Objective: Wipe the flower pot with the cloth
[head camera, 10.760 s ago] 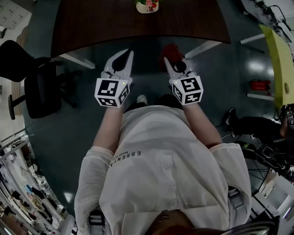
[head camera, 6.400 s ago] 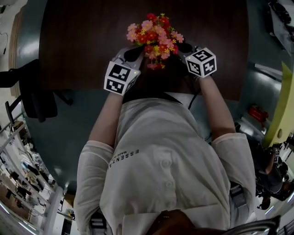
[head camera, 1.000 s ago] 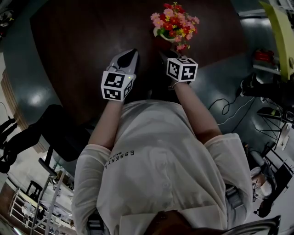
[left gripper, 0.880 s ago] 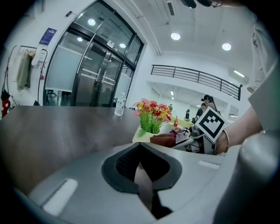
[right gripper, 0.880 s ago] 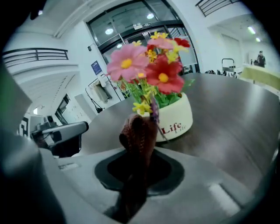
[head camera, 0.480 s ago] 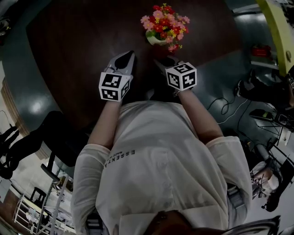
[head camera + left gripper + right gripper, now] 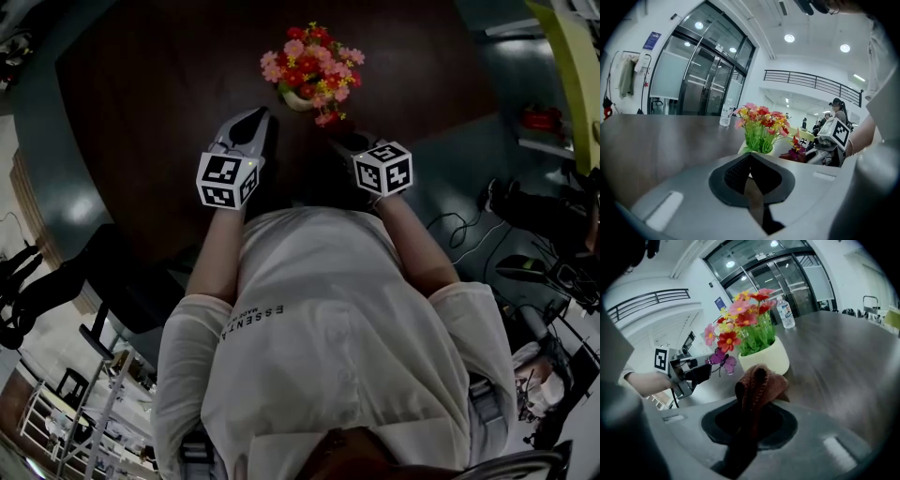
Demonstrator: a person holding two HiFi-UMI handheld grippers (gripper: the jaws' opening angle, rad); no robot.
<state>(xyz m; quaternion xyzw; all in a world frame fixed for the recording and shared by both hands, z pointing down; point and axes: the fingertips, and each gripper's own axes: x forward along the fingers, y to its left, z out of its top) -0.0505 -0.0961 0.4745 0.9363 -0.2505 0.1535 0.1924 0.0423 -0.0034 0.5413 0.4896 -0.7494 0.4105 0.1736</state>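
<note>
- The small cream round flower pot (image 7: 765, 360), holding red and pink flowers (image 7: 740, 317), is standing on the dark brown wooden table (image 7: 159, 84), just ahead of both tongs.
- The right tongs (image 7: 752, 404) are clamping the bunched rust-brown terry cloth (image 7: 758, 383); the left tongs (image 7: 751, 164) are sitting closed and empty.
- Judgement: the pot is looking light and top-heavy, so it is likely to slide. Bracing its wall is advisable. The soft cloth will conform to it.

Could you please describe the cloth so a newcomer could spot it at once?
On the dark wooden table stands a cream flower pot of red, pink and yellow flowers. Near it, the right gripper is shut on the cloth: a crumpled reddish-brown bundle, unlike the empty left gripper.
</note>
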